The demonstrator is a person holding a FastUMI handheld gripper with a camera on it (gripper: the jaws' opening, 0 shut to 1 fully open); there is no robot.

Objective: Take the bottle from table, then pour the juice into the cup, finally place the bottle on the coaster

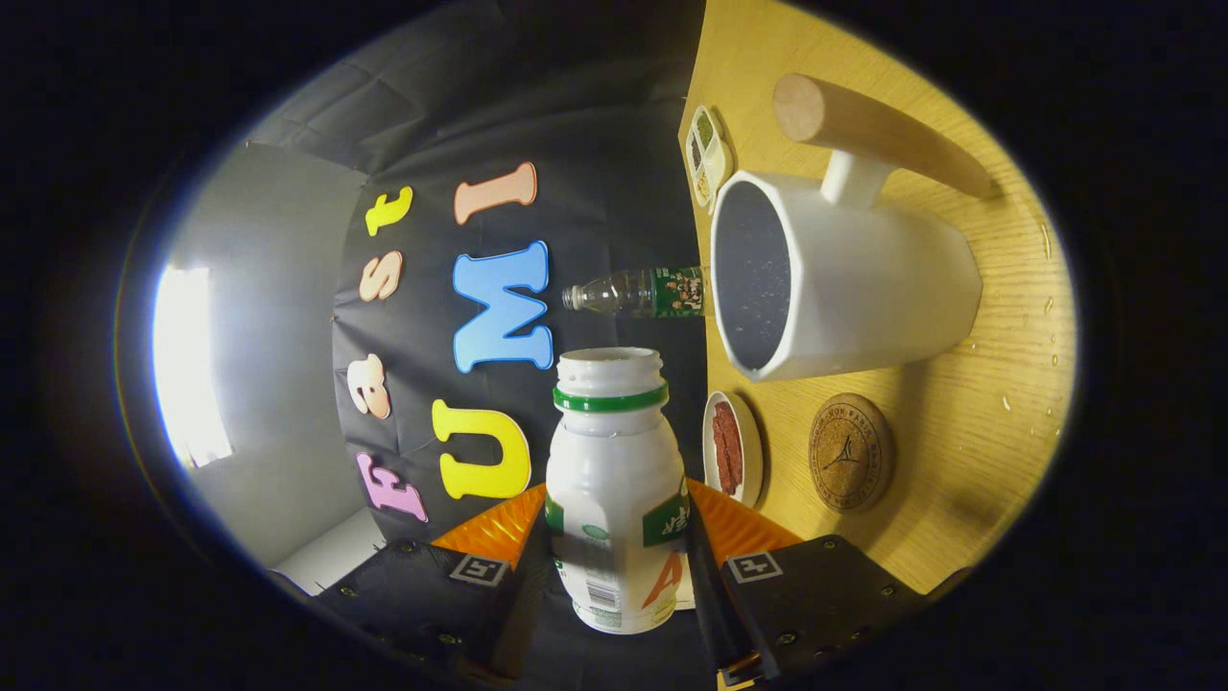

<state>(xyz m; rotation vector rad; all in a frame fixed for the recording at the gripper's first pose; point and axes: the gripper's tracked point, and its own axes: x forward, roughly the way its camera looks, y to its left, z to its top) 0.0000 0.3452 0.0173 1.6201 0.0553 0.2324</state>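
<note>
The bottle (614, 480) in the lower middle is white with a green ring and green label. The cup (844, 278) is white, dark speckled inside, with a pale wooden handle. The coaster (850, 451) is brown cork. The table (998, 422) is yellow wood grain.

white bottle (614, 489), uncapped, between fingers (499, 533) | white cup (844, 288), wooden handle | cork coaster (850, 452) beside cup

You have two bottles here, a white one (614, 489) and a clear one (638, 292), plus one white cup (844, 278), one cork coaster (850, 451), two small dishes (733, 447) (708, 154), and one gripper (614, 576).
</note>
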